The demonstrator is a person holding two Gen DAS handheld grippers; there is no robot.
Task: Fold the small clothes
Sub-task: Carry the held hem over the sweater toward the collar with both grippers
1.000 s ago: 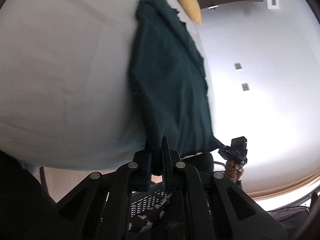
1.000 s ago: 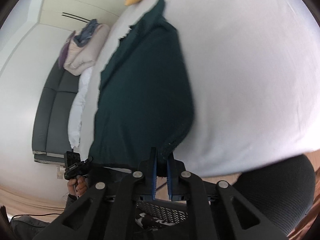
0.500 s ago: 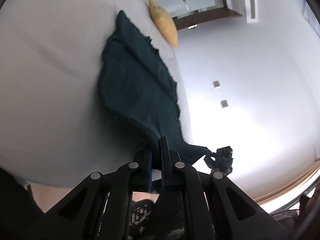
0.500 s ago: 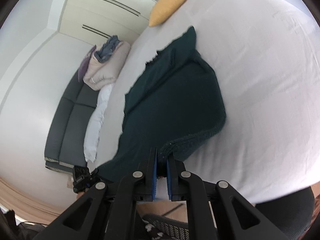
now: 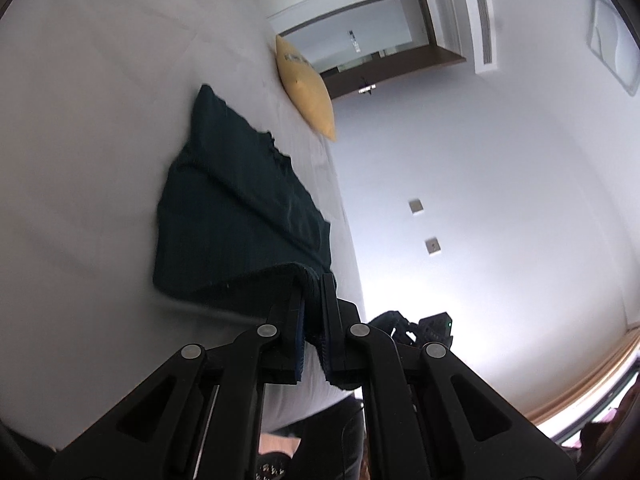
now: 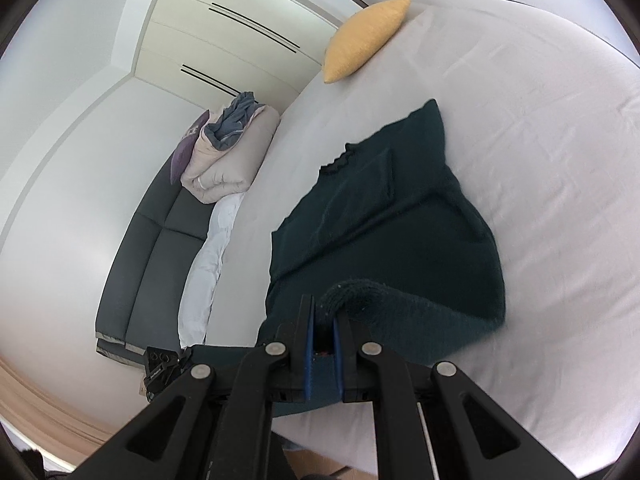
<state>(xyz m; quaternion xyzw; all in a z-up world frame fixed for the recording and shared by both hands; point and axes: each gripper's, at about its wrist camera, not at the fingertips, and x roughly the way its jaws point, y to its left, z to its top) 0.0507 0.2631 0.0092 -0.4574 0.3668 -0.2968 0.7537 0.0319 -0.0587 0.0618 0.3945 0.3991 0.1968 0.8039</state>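
A dark green knit sweater [image 5: 236, 216] lies on a white bed [image 5: 80, 120]; it also shows in the right wrist view [image 6: 384, 216]. My left gripper [image 5: 312, 292] is shut on one corner of its near hem, lifted off the sheet. My right gripper [image 6: 324, 312] is shut on the other hem corner, which bulges above the fingers. The hem hangs between the two grippers and curls over the body of the sweater. The right gripper [image 5: 428, 328] shows in the left wrist view, and the left gripper [image 6: 160, 368] in the right wrist view.
A yellow pillow [image 5: 306, 88] lies at the far end of the bed [image 6: 540, 160], also in the right wrist view [image 6: 366, 36]. A dark sofa [image 6: 148, 264] with folded bedding [image 6: 228, 156] stands beside the bed. A white wall [image 5: 500, 200] is on the other side.
Both grippers have lifted the sweater's hem from over the bed's near edge and carried it forward over the bed, so the lower part now folds over the body.
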